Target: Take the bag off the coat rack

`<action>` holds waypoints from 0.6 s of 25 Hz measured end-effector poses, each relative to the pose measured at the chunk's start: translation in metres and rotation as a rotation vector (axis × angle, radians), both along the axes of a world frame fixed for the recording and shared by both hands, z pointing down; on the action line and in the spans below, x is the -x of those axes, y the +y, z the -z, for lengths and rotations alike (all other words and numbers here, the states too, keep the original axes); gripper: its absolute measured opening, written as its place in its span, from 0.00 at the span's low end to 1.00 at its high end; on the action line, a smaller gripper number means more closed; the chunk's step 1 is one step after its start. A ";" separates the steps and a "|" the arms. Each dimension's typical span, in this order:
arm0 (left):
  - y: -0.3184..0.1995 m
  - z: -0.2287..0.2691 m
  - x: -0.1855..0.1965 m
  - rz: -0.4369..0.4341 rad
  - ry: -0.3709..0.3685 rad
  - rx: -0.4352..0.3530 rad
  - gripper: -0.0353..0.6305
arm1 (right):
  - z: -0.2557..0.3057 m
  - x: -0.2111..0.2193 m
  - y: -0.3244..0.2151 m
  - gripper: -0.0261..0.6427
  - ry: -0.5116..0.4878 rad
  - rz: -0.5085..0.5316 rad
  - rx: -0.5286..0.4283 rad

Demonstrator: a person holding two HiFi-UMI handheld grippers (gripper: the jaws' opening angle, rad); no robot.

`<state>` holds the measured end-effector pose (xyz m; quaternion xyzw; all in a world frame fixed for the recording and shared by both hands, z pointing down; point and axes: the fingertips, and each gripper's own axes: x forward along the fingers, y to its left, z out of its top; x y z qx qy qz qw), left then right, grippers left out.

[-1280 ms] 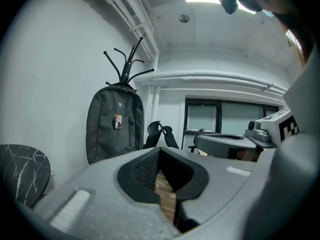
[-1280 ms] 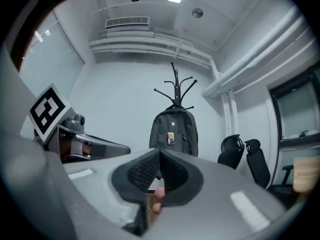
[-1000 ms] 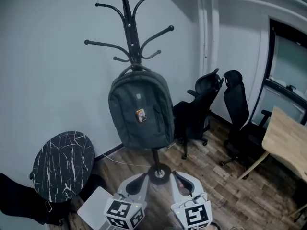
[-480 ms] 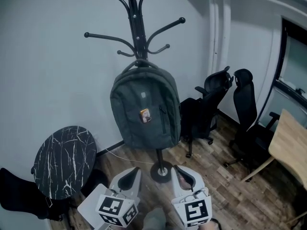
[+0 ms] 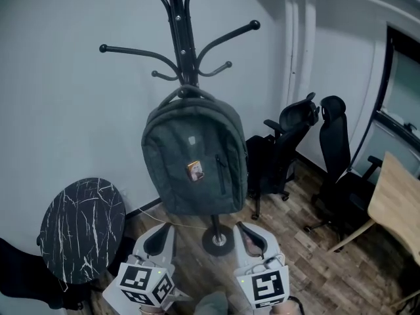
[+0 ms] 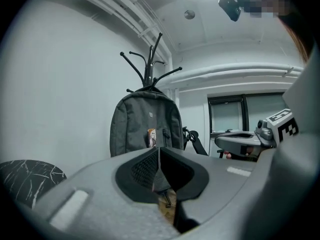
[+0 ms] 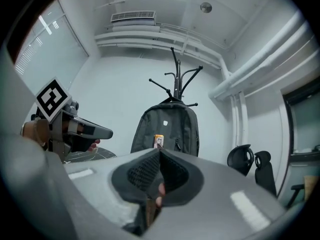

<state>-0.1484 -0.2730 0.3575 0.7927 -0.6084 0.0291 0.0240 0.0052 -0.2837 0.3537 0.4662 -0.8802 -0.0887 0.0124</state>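
Note:
A dark grey backpack [image 5: 194,156] with a small picture tag hangs by its top loop from a black coat rack [image 5: 182,38] against the wall. It also shows ahead in the left gripper view as the backpack [image 6: 145,126] and in the right gripper view as the backpack [image 7: 167,126]. My left gripper [image 5: 159,236] and right gripper [image 5: 249,236] are side by side low in the head view, both shut and empty, short of the bag and below it. The rack's round base [image 5: 217,240] sits on the floor between them.
A round black marble-top table [image 5: 82,228] stands at the left. Two black office chairs [image 5: 289,143] stand to the right of the rack, and a wooden table [image 5: 397,205] is at the far right. The floor is wood plank.
Both grippers have moved towards the rack. The backpack looks larger and higher in the head view, and the left gripper has shifted leftward in the picture.

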 end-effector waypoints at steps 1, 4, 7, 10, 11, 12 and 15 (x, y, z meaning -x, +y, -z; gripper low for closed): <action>-0.005 0.001 0.004 0.002 0.003 -0.004 0.07 | 0.001 0.001 -0.006 0.04 0.006 -0.003 -0.004; -0.019 0.004 0.013 0.007 0.007 -0.011 0.07 | 0.003 0.005 -0.021 0.04 0.013 -0.009 -0.015; -0.033 0.007 0.020 0.012 0.009 -0.019 0.07 | 0.003 0.008 -0.036 0.04 0.014 -0.005 -0.007; -0.045 0.007 0.028 0.028 0.008 -0.023 0.08 | 0.002 0.012 -0.050 0.12 0.023 0.005 0.005; -0.048 0.007 0.031 0.030 0.010 -0.023 0.08 | 0.003 0.013 -0.054 0.12 0.026 0.004 0.003; -0.051 0.006 0.034 0.030 0.013 -0.022 0.09 | 0.004 0.014 -0.059 0.12 0.029 0.001 0.001; -0.063 0.006 0.040 0.022 0.018 -0.021 0.21 | 0.003 0.015 -0.073 0.15 0.051 -0.001 0.012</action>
